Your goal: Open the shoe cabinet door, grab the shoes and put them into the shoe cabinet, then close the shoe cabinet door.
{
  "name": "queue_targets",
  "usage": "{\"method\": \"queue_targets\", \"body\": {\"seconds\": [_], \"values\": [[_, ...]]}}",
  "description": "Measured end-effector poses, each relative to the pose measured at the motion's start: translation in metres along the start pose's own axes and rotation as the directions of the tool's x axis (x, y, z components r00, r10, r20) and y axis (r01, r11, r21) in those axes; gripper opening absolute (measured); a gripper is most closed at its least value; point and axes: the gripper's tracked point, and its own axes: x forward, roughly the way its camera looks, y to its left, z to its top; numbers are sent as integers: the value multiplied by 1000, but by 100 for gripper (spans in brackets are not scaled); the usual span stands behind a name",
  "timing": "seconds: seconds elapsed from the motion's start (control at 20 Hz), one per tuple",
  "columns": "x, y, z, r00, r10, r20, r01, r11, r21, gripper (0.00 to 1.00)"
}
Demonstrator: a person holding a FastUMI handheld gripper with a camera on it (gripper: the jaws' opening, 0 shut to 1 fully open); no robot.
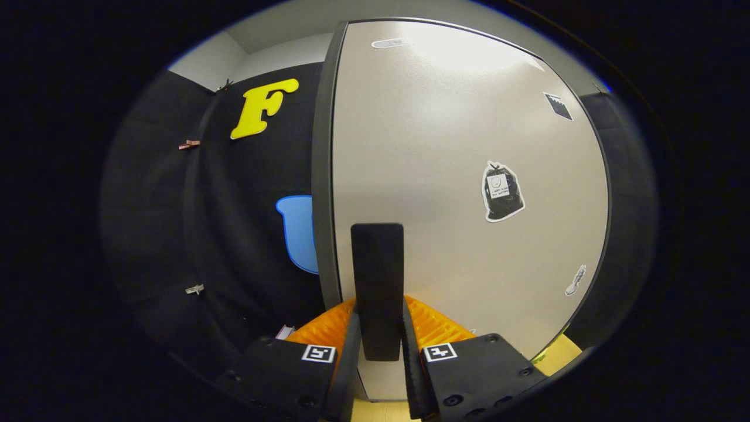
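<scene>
Gripper view: gripper (378,351) fingers clamp the dark door handle (377,281) of the shoe cabinet door (457,176); door apparently barely open, shoes not yet stowed.

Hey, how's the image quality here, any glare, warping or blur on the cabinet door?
Gripper view: a bright glare patch washes out the top of the pale grey flat cabinet door; the fisheye bows the door's dark edges; the black bag-shaped sticker looks sharp; the gripper has its jaws closed on the black upright bar handle, which looks slightly soft up close.
</scene>
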Motion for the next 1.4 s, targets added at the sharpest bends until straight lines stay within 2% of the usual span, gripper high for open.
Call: {"method": "queue_targets", "body": {"seconds": [0.05,0.1,0.2,0.4,1.15,1.2,1.4], "values": [[-5,-1,-2,1000,5,-2,-5,1000,-13,40],[4,-2,-5,1000,3,1,-3,1000,-4,33],[-5,-1,-3,1000,11,-9,-11,1000,24,28],[-17,0,-1,1000,17,-2,-17,1000,10,28],[-121,-28,-3,987,161,-20,-160,987,29,28],[-130,-33,-4,984,176,-26,-175,984,36,22],[-152,-47,-3,981,190,-28,-189,981,38,22]]}}
